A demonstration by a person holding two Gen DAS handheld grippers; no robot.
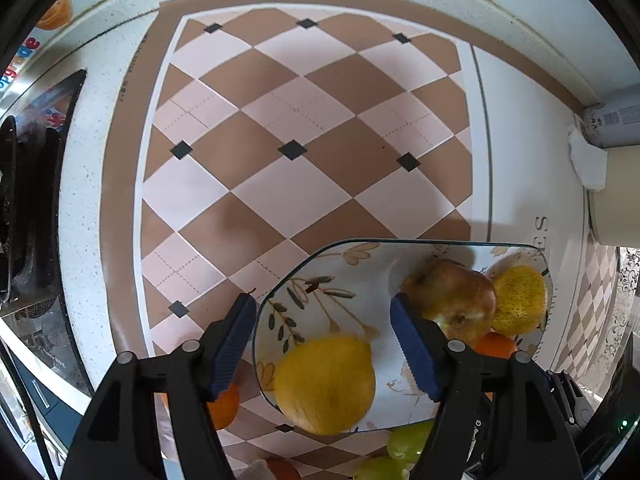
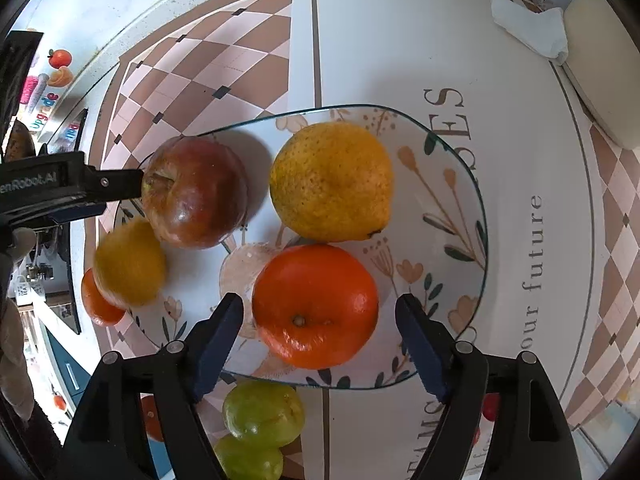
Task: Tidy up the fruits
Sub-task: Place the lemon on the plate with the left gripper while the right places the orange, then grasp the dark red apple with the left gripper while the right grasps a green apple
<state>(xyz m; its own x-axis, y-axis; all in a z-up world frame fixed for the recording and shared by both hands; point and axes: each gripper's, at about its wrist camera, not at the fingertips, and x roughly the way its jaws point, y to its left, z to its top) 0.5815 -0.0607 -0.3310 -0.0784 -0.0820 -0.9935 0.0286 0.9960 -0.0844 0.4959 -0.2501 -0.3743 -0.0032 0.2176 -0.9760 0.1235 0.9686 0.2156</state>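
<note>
**Fruit gathering on the flowered plate**

While both grippers are pointing down at the counter, the left gripper (image 1: 322, 344) is standing apart, its ribbed blue pads clear of a smooth yellow lemon (image 1: 325, 385) sitting at the edge of the glossy flower-printed plate (image 2: 452, 184). Over the plate, the right gripper (image 2: 320, 344) is hanging wide around a shiny orange (image 2: 315, 305) without touching it. A red apple (image 2: 195, 192) and a dimpled yellow citrus (image 2: 331, 181) are resting beside it, green grapes (image 2: 262, 414) lying just off the rim.
</note>
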